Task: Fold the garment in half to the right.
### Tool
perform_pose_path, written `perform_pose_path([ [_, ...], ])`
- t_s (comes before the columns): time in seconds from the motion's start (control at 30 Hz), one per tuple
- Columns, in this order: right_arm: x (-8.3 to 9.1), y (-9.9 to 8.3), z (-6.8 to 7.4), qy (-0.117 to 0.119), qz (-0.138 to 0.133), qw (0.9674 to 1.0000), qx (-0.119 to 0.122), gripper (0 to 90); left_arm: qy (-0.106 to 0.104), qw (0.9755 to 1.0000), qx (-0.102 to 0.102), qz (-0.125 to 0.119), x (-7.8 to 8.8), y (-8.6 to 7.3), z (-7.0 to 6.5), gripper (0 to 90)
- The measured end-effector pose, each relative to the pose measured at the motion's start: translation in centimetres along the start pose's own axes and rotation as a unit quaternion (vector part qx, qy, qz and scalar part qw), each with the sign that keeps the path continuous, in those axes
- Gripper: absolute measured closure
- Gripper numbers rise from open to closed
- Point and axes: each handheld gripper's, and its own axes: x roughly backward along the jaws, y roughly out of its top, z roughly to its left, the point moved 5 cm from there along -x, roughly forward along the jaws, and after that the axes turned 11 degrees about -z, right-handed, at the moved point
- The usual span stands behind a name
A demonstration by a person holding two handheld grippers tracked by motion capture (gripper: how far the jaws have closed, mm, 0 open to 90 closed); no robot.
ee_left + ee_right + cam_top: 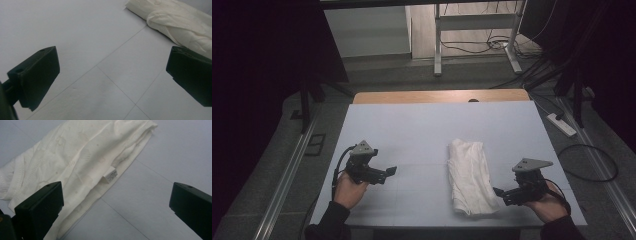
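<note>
Folded white cloth point(470, 177), one piece, lies on my pale tabletop point(412, 130) right of centre, its long side running away from me, with a small label point(110, 176) sewn at one hem. I count two hand-held grippers. My left hand-held gripper point(388, 172) hovers well apart from the cloth over bare tabletop, jaws spread wide and empty. My right hand-held gripper point(501, 194) sits just beside the cloth's near right corner, jaws also wide apart, gripping nothing. Thin grid lines cross the tabletop between them; nothing blocks either approach.
</note>
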Motion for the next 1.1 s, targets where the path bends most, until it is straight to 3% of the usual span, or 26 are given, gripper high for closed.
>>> perform_pose_path([
  [0.47,0.3,-0.2,-0.1,-0.003,0.004,1.0000,-0.007,0.0,0.011,0.9998,0.011,-0.016,2.2,-0.9,-0.3,0.0],
  [0.93,0.9,-0.6,-0.2,-0.009,0.013,0.9998,-0.009,0.0,0.025,0.9995,0.011,-0.014,4.1,-1.9,-0.8,0.0],
  [1.1,1.3,-0.9,-0.3,-0.011,0.018,0.9997,-0.011,0.0,0.031,0.9992,0.021,-0.017,5.0,-2.4,-0.8,0.0],
])
